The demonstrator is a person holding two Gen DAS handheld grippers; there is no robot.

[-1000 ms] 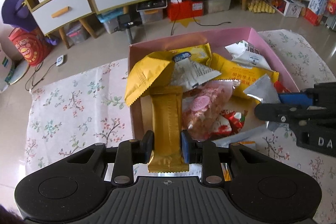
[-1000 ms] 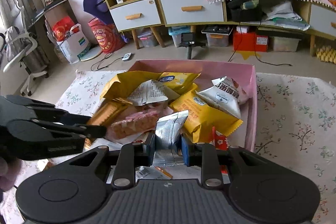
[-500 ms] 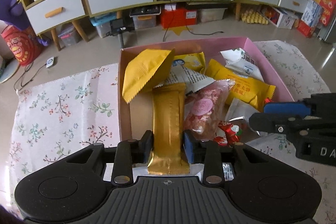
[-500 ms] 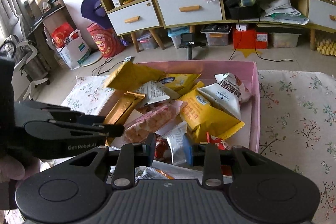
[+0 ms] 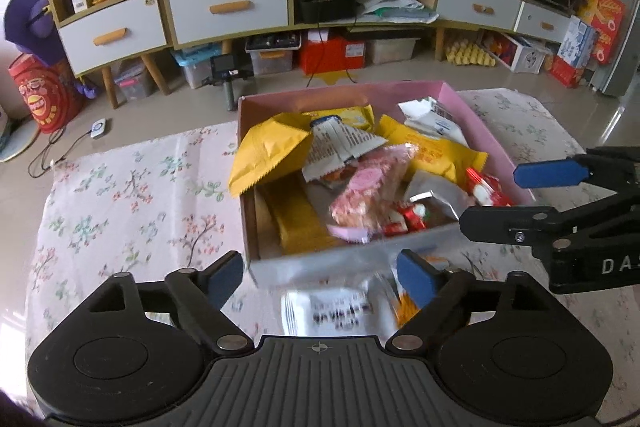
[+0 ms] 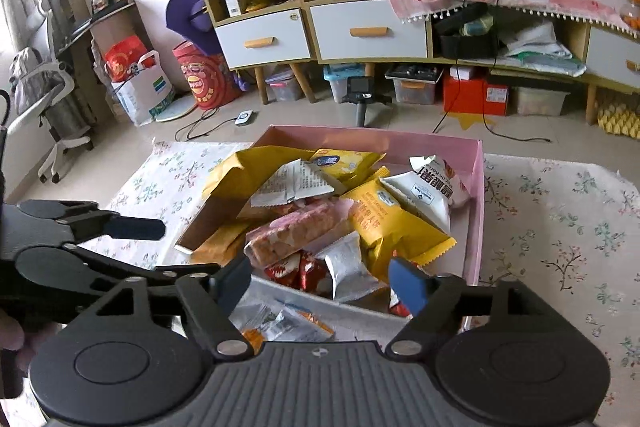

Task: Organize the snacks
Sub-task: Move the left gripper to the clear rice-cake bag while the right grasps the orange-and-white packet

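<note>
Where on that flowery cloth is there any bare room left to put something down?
Bare flowered cloth lies left of the pink box and right of it. The box is heaped with snacks; loose packets crowd the cloth in front of it.

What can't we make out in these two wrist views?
- Packets on the table before the pink box: left wrist view, blurred, partly behind the left hand-held gripper; print unreadable.
- The same packets: right wrist view, half hidden by the right hand-held gripper.
- Box floor: both views, buried under snacks.
- Gold bar: left wrist view, overlapped by the pink packet.
</note>
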